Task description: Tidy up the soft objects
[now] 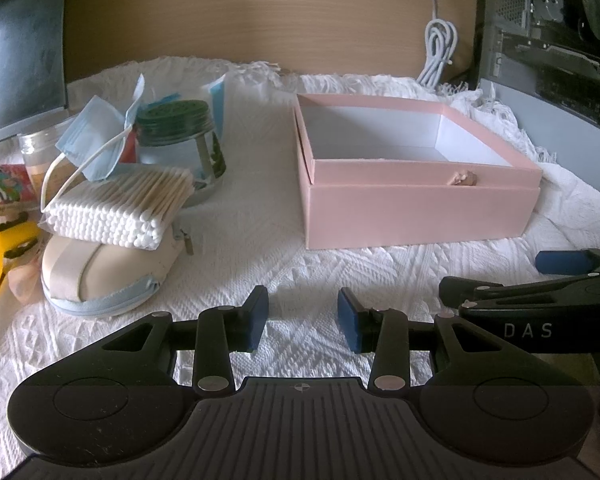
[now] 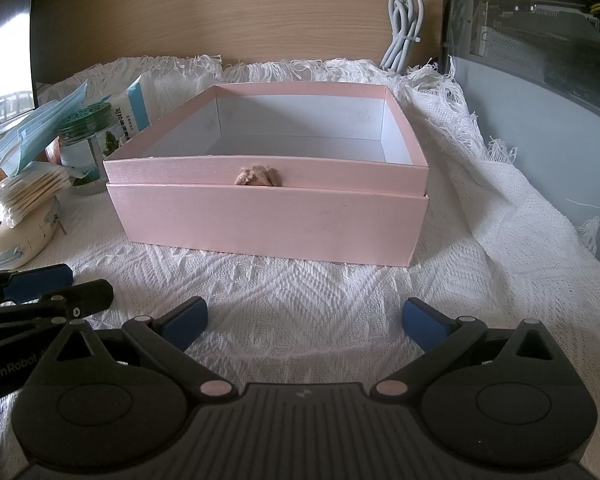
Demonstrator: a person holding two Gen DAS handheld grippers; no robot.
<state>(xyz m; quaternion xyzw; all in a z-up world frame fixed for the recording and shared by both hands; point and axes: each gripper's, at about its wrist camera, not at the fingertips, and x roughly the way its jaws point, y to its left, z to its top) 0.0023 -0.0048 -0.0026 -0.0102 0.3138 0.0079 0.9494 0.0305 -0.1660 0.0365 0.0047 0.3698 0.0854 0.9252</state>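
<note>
We judge nothing is sorted yet: the pink box sits empty on the table, both the left gripper and right gripper hover with fingers apart and empty, so next we reach left for the cotton swab pack atop the pouch.

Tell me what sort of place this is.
Probably a home desk or computer corner: a PC tower stands at the right, a monitor at the left, and a white knitted cloth covers the surface before a wood panel.

pink box, white woven cloth
</note>
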